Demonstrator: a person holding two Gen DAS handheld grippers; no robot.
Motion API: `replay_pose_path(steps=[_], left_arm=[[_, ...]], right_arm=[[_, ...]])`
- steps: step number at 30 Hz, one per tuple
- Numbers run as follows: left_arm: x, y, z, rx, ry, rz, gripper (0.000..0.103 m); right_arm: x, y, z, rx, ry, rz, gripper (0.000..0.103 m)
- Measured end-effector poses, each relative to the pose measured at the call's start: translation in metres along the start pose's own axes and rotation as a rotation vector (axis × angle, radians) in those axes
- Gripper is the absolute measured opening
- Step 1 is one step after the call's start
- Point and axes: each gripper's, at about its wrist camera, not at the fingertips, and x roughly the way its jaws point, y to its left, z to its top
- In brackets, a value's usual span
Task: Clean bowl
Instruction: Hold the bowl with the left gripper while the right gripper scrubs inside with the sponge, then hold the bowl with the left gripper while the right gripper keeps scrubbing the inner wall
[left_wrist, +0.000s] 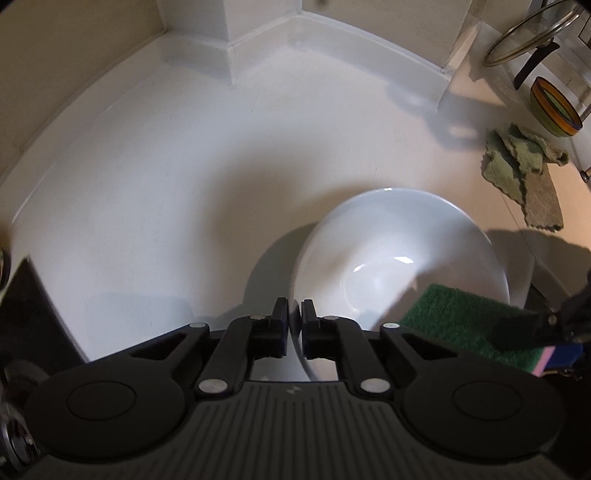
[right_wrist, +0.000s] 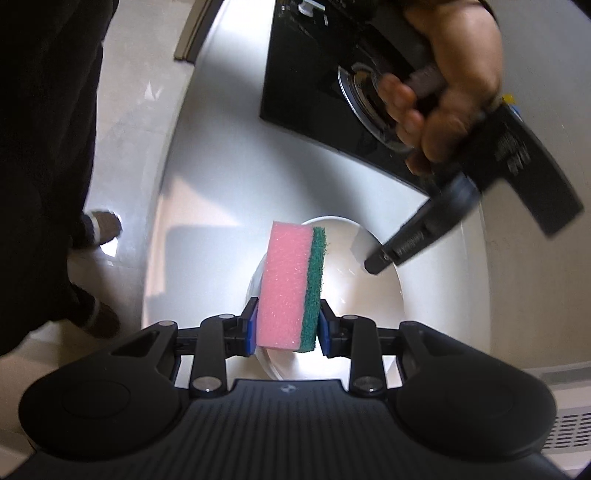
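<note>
A white bowl (left_wrist: 399, 258) sits tilted on the white counter (left_wrist: 166, 184). My left gripper (left_wrist: 294, 317) is shut on the bowl's near rim. In the right wrist view the bowl (right_wrist: 369, 291) lies below my right gripper (right_wrist: 286, 325), which is shut on a pink sponge (right_wrist: 286, 284) with a green scouring side. The sponge's green face (left_wrist: 465, 321) shows at the bowl's right edge in the left wrist view, held by the right gripper (left_wrist: 535, 328). The left gripper (right_wrist: 380, 262), in the person's hand, reaches the bowl's far rim in the right wrist view.
A green cloth (left_wrist: 524, 173), a colourful striped bowl (left_wrist: 554, 107) and a glass lid (left_wrist: 532, 33) lie at the counter's far right. A black cooktop (right_wrist: 314, 81) with a burner lies beyond the bowl. The person's legs and feet (right_wrist: 99, 229) stand left of the counter.
</note>
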Motion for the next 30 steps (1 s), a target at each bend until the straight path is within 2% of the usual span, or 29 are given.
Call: replay_pose_path(steps=[4, 10, 15, 20, 23, 27, 30], left_arm=[[-0.012, 0.001, -0.014, -0.084, -0.013, 0.006, 0.009], [-0.026, 0.000, -0.045, -0.174, -0.019, -0.034, 0.013], [-0.017, 0.002, -0.036, -0.145, -0.012, -0.020, 0.009], [-0.005, 0.004, -0.001, -0.050, 0.013, -0.037, 0.004], [0.000, 0.005, 0.010, -0.059, 0.016, -0.052, 0.004], [-0.008, 0.003, -0.004, -0.122, 0.034, -0.040, 0.005], [-0.012, 0.002, -0.019, -0.150, 0.046, -0.058, 0.007]], right_arm=[[0.001, -0.005, -0.002, 0.048, 0.005, 0.003, 0.027], [0.003, -0.004, 0.002, 0.041, 0.017, -0.005, 0.027], [0.005, -0.005, 0.010, 0.011, 0.022, 0.004, 0.027], [0.005, -0.005, 0.009, -0.025, 0.050, 0.009, 0.027], [0.007, -0.007, 0.006, 0.002, 0.057, 0.005, 0.027], [0.008, -0.005, 0.005, 0.020, 0.053, -0.001, 0.027], [0.008, -0.007, 0.003, 0.034, 0.049, 0.006, 0.027]])
